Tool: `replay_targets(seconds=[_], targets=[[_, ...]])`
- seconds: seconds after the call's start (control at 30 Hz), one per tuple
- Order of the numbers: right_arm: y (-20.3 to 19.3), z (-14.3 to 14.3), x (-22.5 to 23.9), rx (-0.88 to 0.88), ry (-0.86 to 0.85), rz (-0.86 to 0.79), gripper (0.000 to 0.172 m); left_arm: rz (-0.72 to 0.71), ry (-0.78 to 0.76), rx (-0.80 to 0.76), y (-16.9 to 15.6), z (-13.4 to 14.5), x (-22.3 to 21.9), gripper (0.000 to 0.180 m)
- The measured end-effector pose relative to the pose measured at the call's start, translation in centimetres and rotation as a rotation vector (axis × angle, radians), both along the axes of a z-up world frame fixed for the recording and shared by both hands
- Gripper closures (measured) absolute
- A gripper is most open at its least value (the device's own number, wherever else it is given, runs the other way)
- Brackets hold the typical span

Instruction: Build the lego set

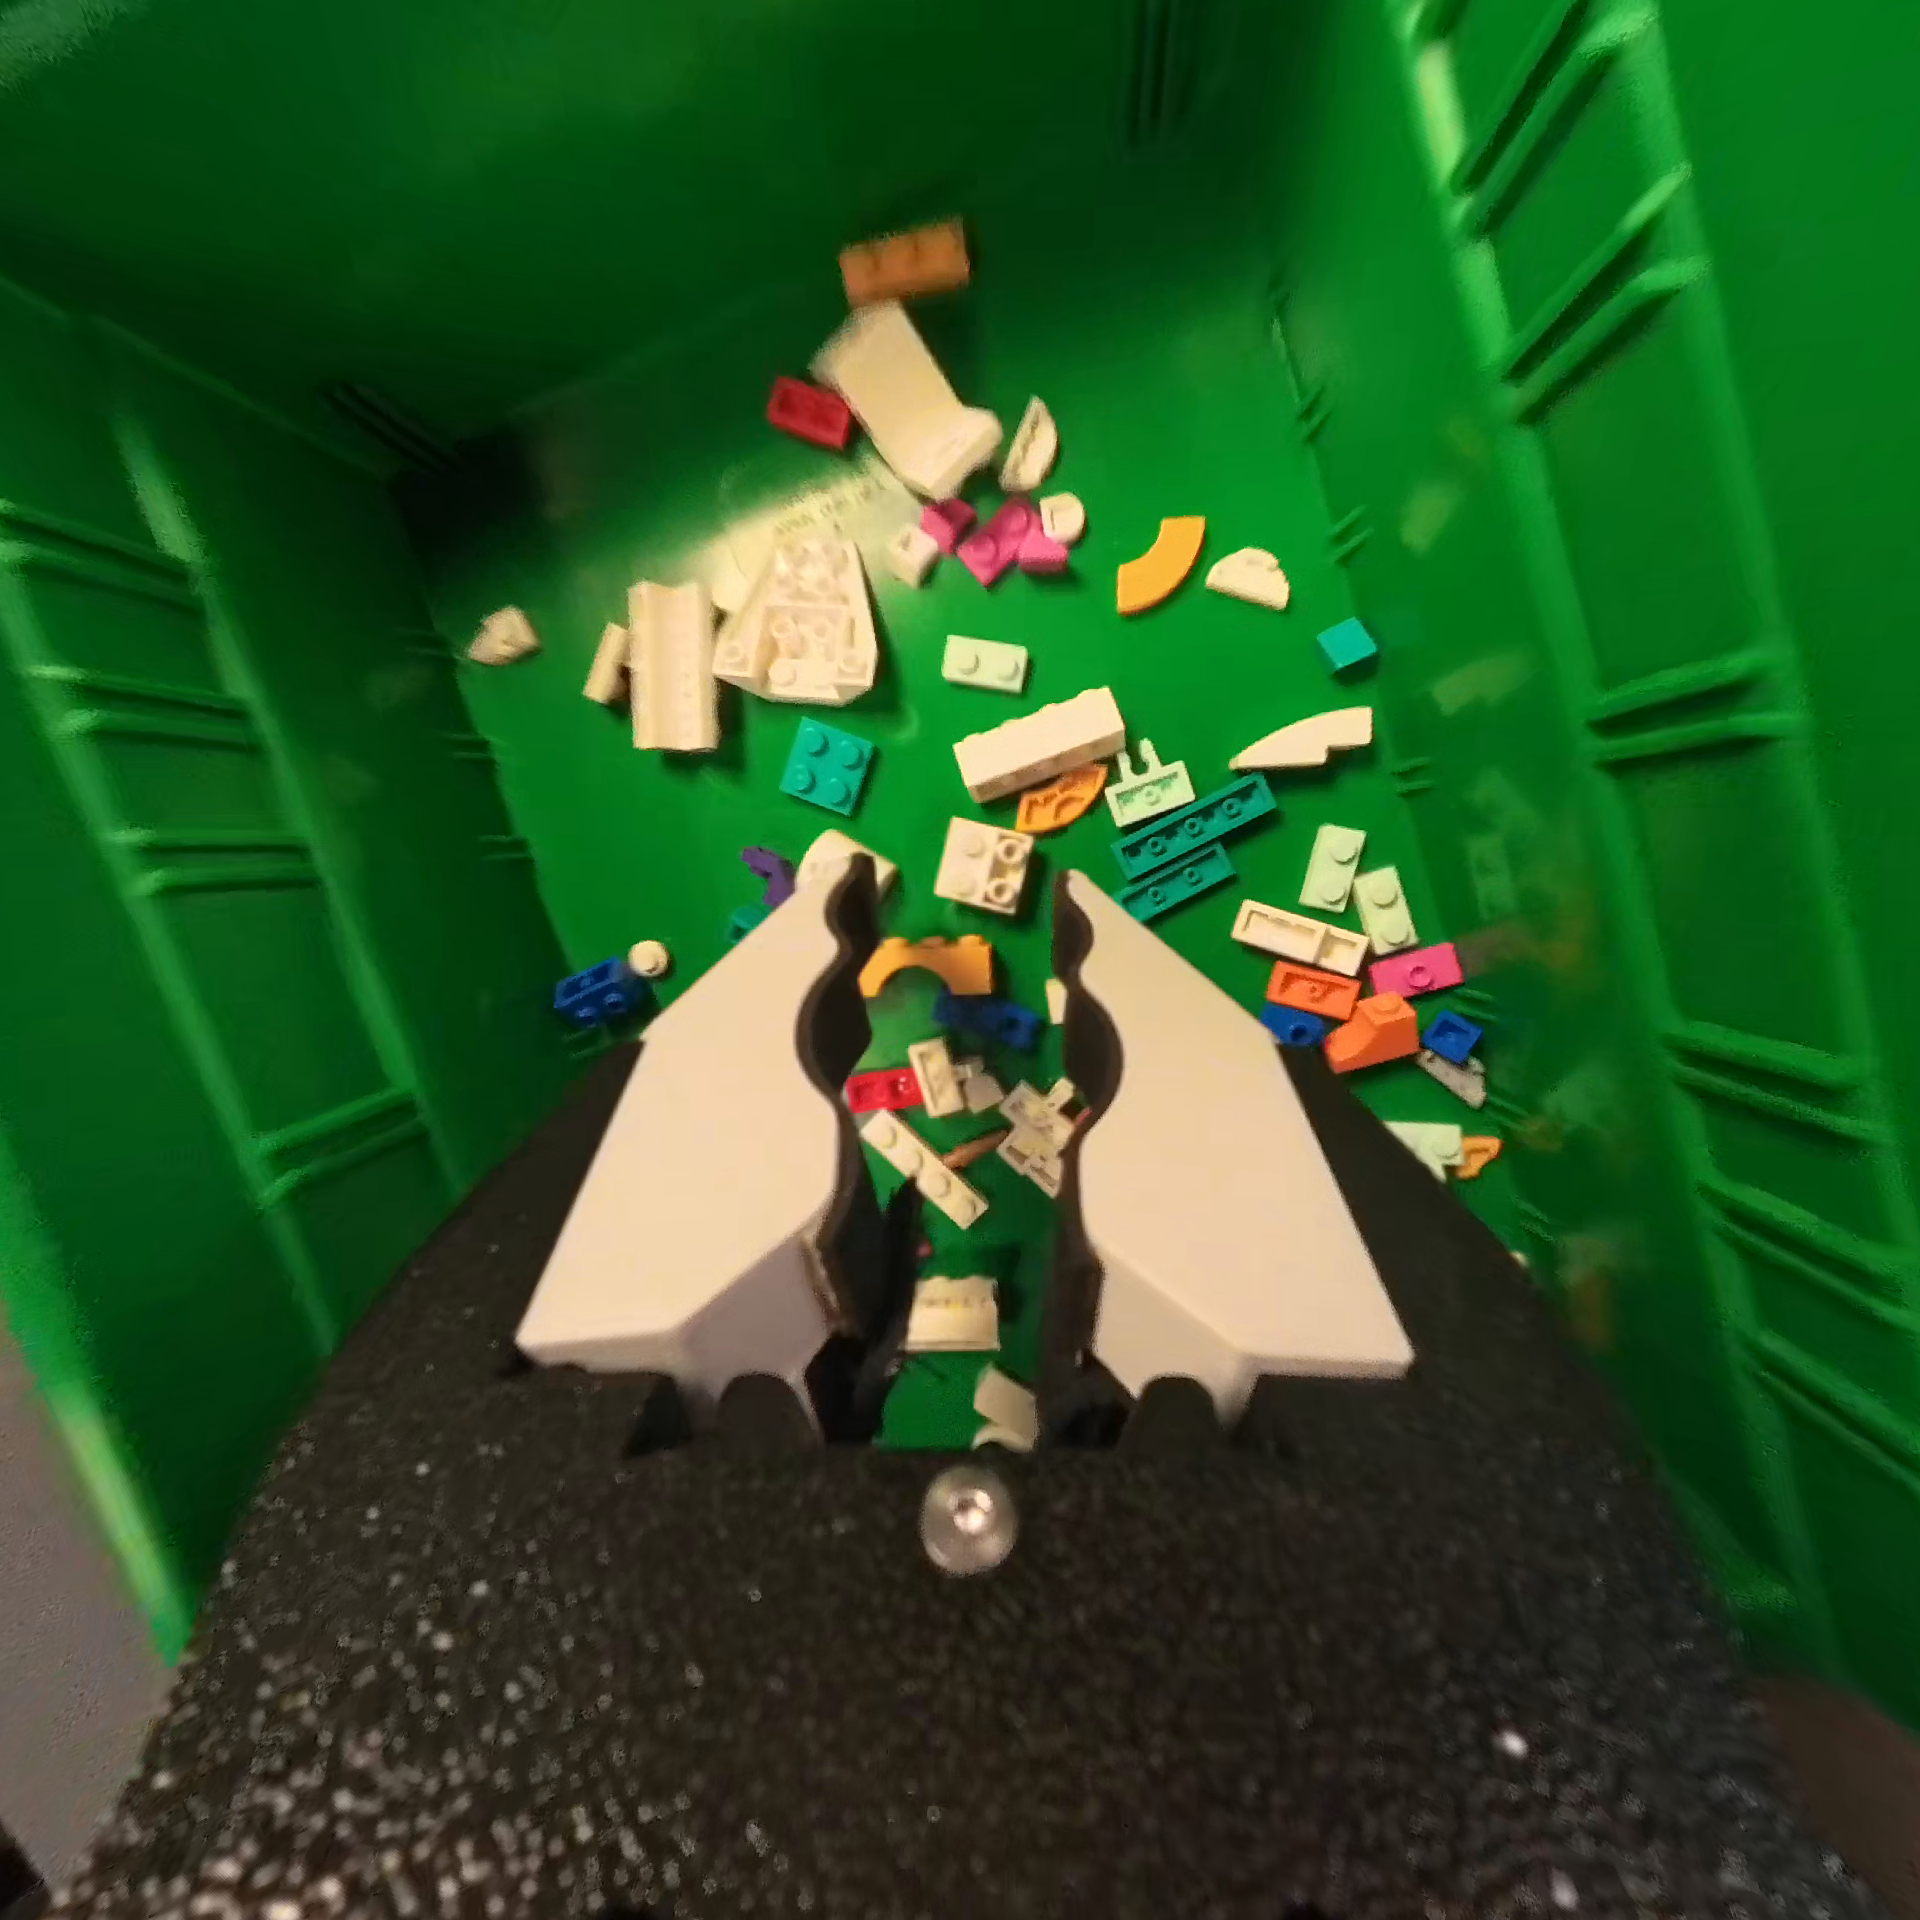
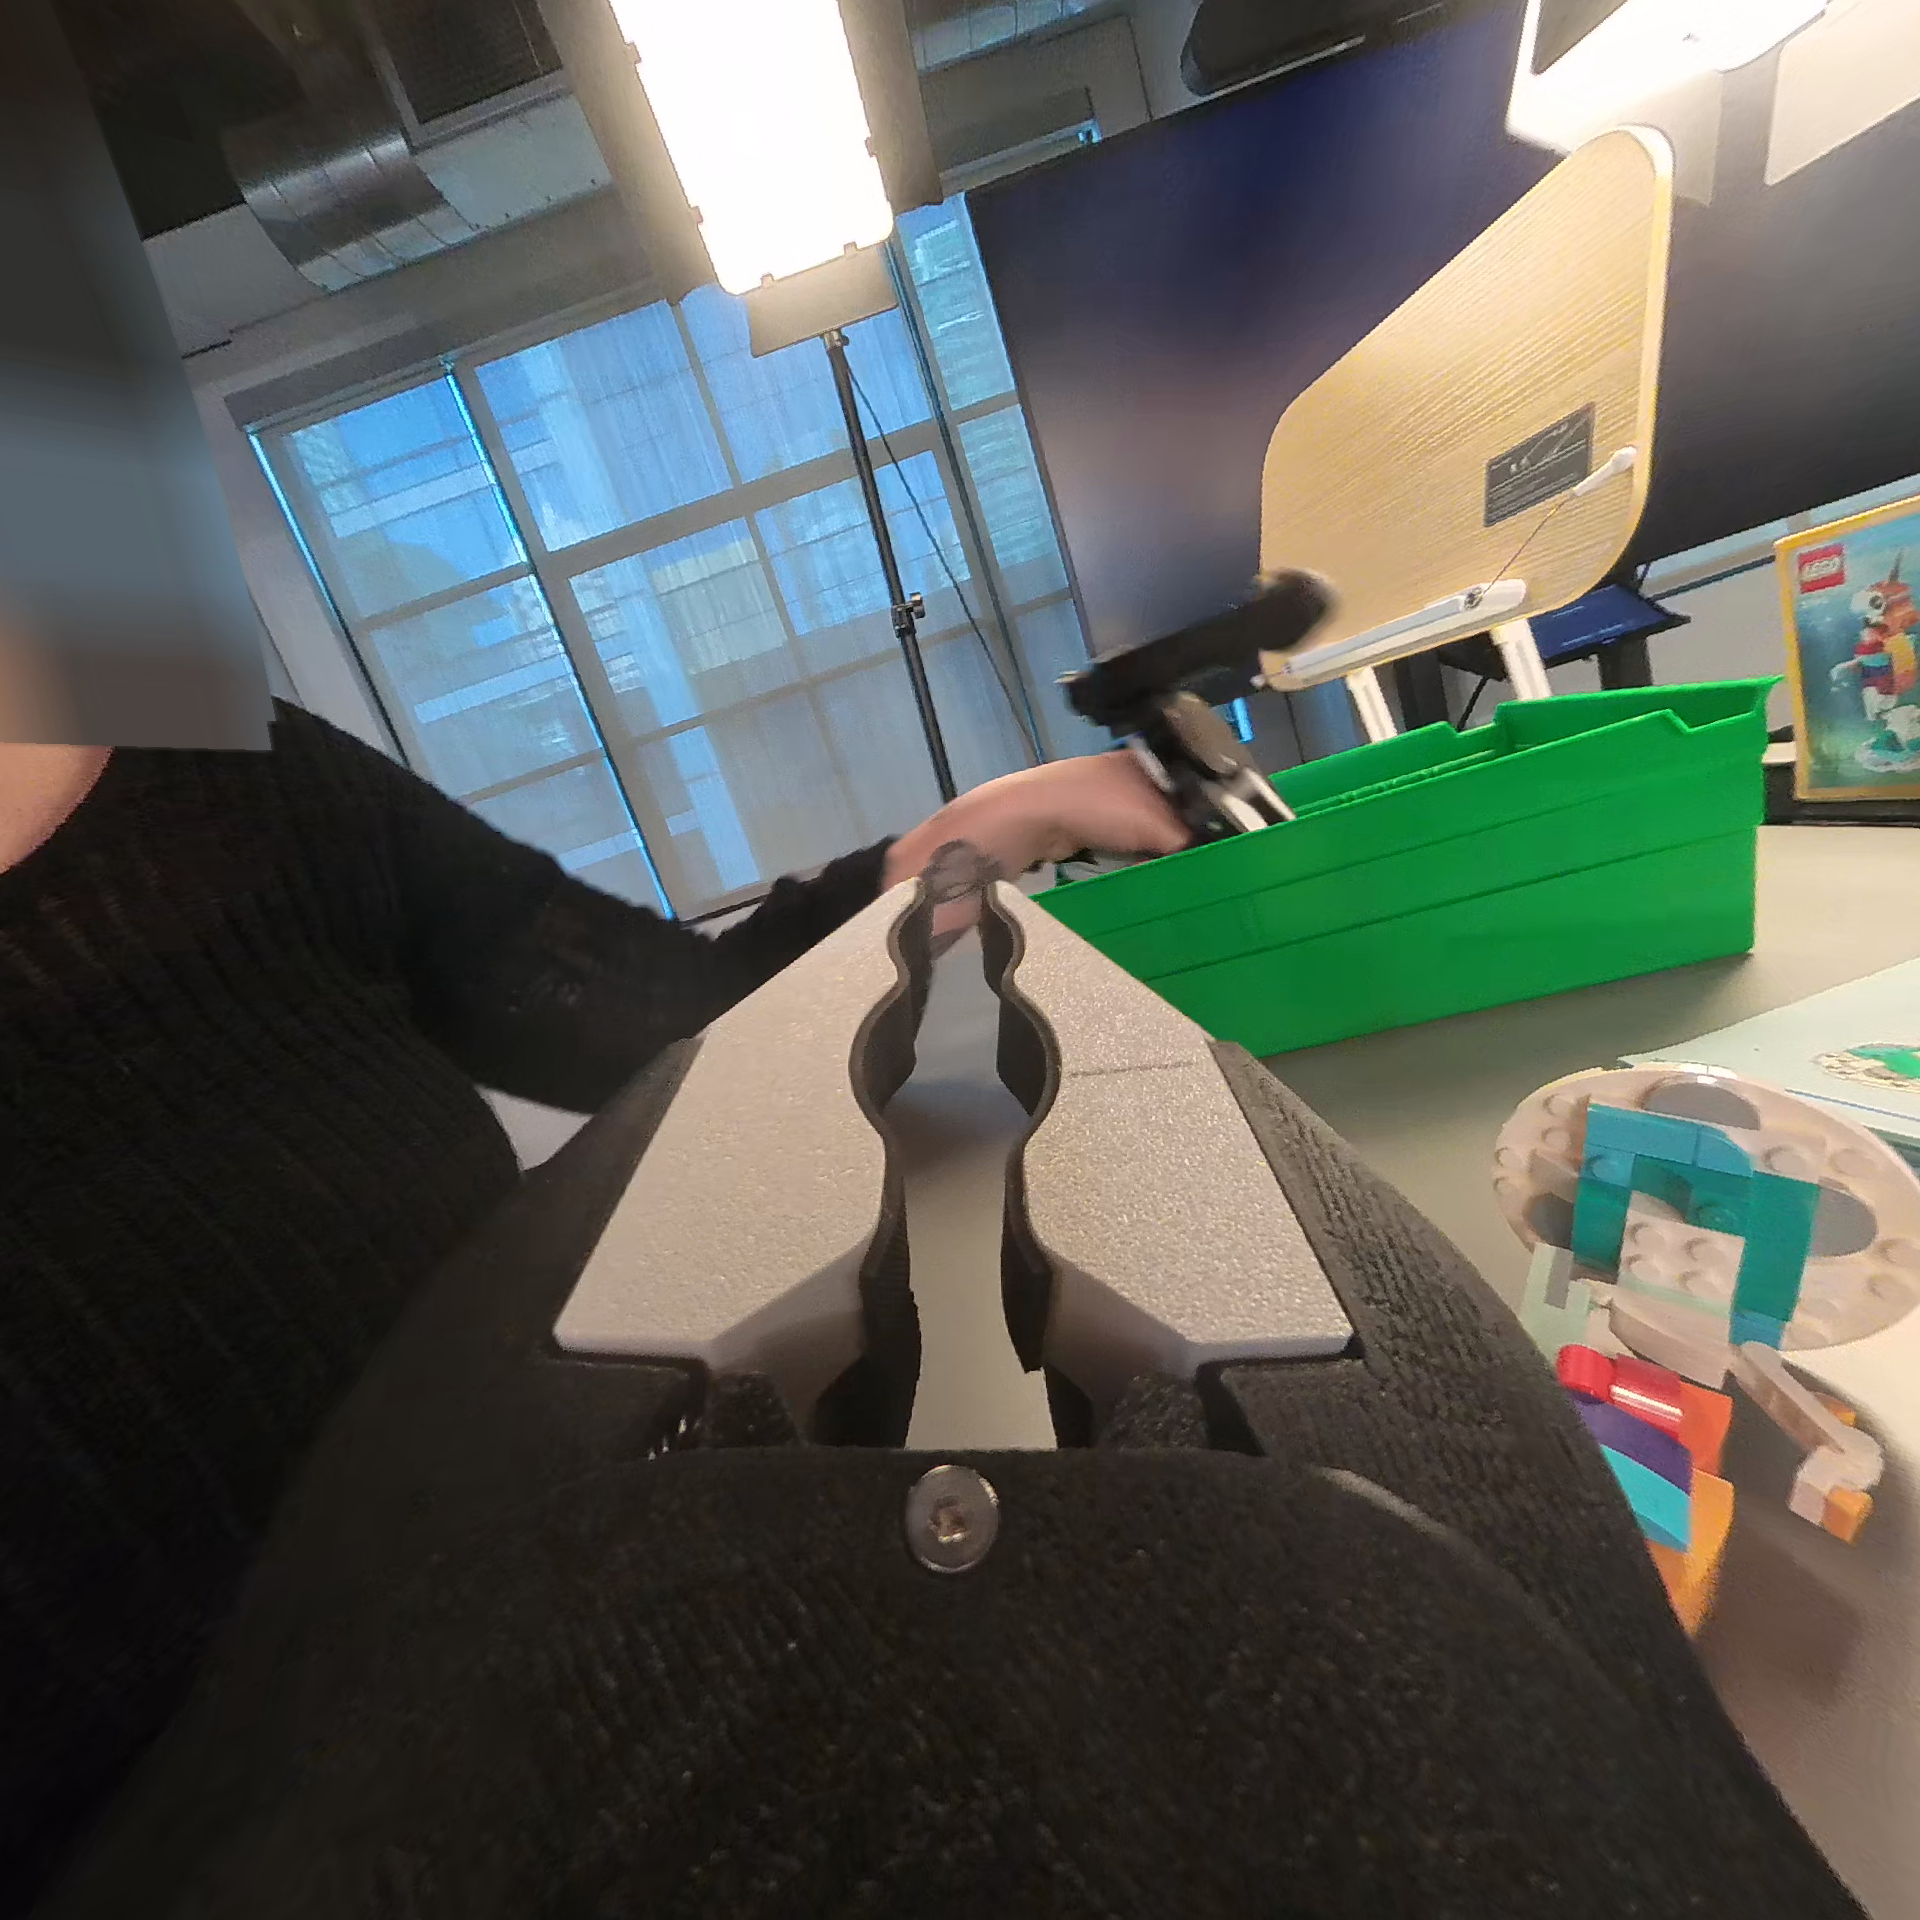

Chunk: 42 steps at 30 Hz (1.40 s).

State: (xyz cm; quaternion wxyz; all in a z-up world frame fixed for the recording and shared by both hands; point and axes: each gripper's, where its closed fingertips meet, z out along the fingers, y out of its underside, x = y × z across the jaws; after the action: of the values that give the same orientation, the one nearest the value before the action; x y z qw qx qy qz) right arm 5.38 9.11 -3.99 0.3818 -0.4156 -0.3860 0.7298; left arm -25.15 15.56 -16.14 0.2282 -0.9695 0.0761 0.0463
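Loose toy bricks (image 1: 997,748) in a green bin (image 1: 312,727)
They lie scattered flat across the bin floor: mostly cream pieces, with teal, orange, pink, blue and red ones.

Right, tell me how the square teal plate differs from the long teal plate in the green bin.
The square teal plate is short and wide, with studs in two rows; the long teal plate is narrow, with a single row. The square one lies alone on the green bin floor; the long one sits among neighbouring pieces. Both are teal, flat and lie beyond the left gripper.

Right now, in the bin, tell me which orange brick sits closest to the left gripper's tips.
The arch brick, lying between the open fingers of the left gripper. The curved orange plate and the orange slope lie farther off.
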Motion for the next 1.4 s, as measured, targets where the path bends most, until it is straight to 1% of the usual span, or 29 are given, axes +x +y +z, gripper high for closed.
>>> replay_targets(seconds=[0.03, 0.07, 0.1, 0.17, 0.2, 0.27, 0.3, 0.33, 0.37, 0.4, 0.43, 0.47, 0.57, 0.6, 0.67, 0.77, 0.93, 1.07, 1.17, 1.2, 1.4], targets=[[0.1, 0.1, 0.0, 0.002, 0.003, -0.006, 0.165, 0.006, 0.024, 0.067, 0.1, 1.3, 0.2, 0.149], [0.2, 0.1, 0.1, 0.004, 0.005, -0.014, 0.165, 0.004, 0.026, 0.148, 0.0, 3.0, 0.9, 0.148], [0.3, 0.1, 0.1, 0.008, 0.005, -0.026, 0.165, -0.018, -0.014, 0.232, -0.4, 4.8, 2.7, 0.147], [0.6, 0.1, 0.2, 0.025, 0.002, -0.055, 0.165, -0.127, -0.139, 0.405, -1.8, 8.8, 8.0, 0.142], [0.7, 0.1, 0.2, 0.036, 0.001, -0.071, 0.165, -0.189, -0.153, 0.501, -2.9, 10.8, 10.4, 0.144], [0.9, 0.2, 0.2, 0.054, 0.002, -0.097, 0.164, -0.308, -0.177, 0.676, -5.5, 14.3, 15.0, 0.156], [1.0, 0.2, 0.3, 0.058, 0.005, -0.107, 0.164, -0.383, -0.220, 0.754, -6.9, 15.6, 17.7, 0.164], [1.1, 0.3, 0.4, 0.058, 0.007, -0.116, 0.164, -0.466, -0.275, 0.813, -8.2, 16.5, 20.3, 0.173], [1.3, 0.3, 0.4, 0.055, 0.010, -0.123, 0.164, -0.537, -0.329, 0.829, -9.1, 16.6, 22.6, 0.177], [1.4, 0.3, 0.4, 0.049, 0.012, -0.126, 0.164, -0.575, -0.361, 0.800, -9.5, 15.8, 23.9, 0.176], [1.5, 0.3, 0.5, 0.044, 0.013, -0.128, 0.164, -0.576, -0.368, 0.753, -9.2, 14.4, 24.4, 0.174], [1.5, 0.3, 0.5, 0.040, 0.013, -0.128, 0.164, -0.542, -0.373, 0.710, -8.4, 12.9, 24.3, 0.173], [1.6, 0.2, 0.5, 0.046, 0.007, -0.135, 0.164, -0.463, -0.460, 0.608, -6.4, 8.7, 24.8, 0.167], [1.6, 0.2, 0.5, 0.050, 0.006, -0.139, 0.164, -0.445, -0.435, 0.571, -5.7, 7.0, 24.7, 0.165], [1.7, 0.2, 0.6, 0.049, 0.008, -0.145, 0.165, -0.398, -0.334, 0.516, -4.5, 3.9, 24.1, 0.162], [1.9, 0.3, 0.7, 0.039, 0.014, -0.145, 0.165, -0.359, -0.304, 0.466, -3.5, 1.3, 24.1, 0.162], [1.6, 0.3, 0.5, 0.042, 0.010, -0.132, 0.165, -0.357, -0.297, 0.374, -3.1, -0.9, 24.4, 0.157], [1.5, 0.4, 0.6, 0.044, 0.017, -0.129, 0.165, -0.368, -0.264, 0.339, -3.2, -1.9, 24.5, 0.158], [1.5, 0.5, 0.7, 0.042, 0.022, -0.129, 0.165, -0.365, -0.277, 0.342, -3.1, -1.9, 24.7, 0.163], [1.5, 0.5, 0.7, 0.042, 0.021, -0.129, 0.165, -0.365, -0.281, 0.338, -3.2, -1.9, 24.8, 0.168], [1.5, 0.5, 0.7, 0.044, 0.018, -0.128, 0.165, -0.374, -0.260, 0.340, -3.3, -1.9, 24.8, 0.168]])
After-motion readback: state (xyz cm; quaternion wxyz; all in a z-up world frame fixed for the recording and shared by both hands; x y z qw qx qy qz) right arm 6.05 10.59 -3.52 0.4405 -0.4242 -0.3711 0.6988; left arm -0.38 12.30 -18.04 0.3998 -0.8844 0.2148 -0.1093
